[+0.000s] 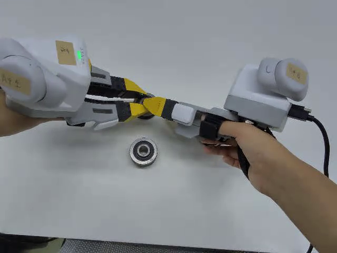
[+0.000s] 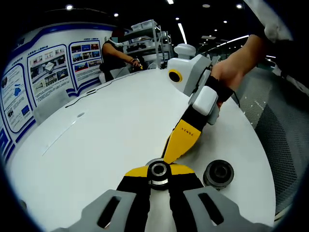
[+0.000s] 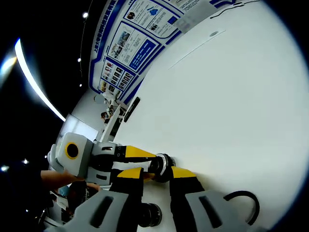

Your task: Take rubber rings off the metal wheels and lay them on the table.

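Our left gripper (image 1: 138,100) pinches the small silver metal wheel (image 2: 159,172) at the head view's centre, but we cannot tell if our right gripper (image 3: 157,173) grips its black rubber ring (image 2: 159,161), so a shallow bite may slip.

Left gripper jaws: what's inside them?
A metal wheel, clamped between the left gripper's yellow tips. The right gripper meets its rim; the jaws hide whether a rubber ring is on it.
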The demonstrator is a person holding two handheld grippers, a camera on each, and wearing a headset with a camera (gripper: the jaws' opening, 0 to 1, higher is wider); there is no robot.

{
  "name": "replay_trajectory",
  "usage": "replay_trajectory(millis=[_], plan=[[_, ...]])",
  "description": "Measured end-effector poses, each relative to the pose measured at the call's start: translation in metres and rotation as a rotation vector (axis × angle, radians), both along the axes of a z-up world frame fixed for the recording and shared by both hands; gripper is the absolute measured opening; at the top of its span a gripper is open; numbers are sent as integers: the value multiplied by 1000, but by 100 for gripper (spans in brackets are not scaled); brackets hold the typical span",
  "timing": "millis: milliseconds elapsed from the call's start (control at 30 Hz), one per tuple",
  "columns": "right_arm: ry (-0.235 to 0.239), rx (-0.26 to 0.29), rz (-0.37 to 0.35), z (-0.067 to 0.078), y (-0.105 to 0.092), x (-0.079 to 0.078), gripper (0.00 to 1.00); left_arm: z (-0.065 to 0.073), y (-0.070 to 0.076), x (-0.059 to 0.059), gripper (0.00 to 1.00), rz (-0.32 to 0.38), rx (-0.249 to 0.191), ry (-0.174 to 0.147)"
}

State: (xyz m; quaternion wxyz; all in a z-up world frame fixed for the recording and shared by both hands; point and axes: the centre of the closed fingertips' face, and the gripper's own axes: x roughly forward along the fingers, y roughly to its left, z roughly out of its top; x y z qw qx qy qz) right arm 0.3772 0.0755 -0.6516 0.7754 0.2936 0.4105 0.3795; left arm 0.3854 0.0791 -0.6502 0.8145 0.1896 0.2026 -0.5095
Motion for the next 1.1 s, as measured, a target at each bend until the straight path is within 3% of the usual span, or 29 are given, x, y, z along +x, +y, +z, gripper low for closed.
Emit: replay_trajectory(millis=[167,467,500,633,733,1100], plan=[[-19,6,-5,4,-3,2,17,0,0,0,13,0,-2,0],[1,-30,-31,-7,-8,6,3,0,0,0,13,-2,-2,0],[19,-27,-35,-7,-8,5,3,0,0,0,13,-2,-1,0],[3,-40,-36,-4,-9,3,2,0,0,0,13,-3,1,-1],[-47,-68,-25,-1,-7,2,2,0,0,-1,13,-3,4,-1],[-58,-93,-1,-1,-4,2,1,0,-1,-2,13,-23,15,-1]])
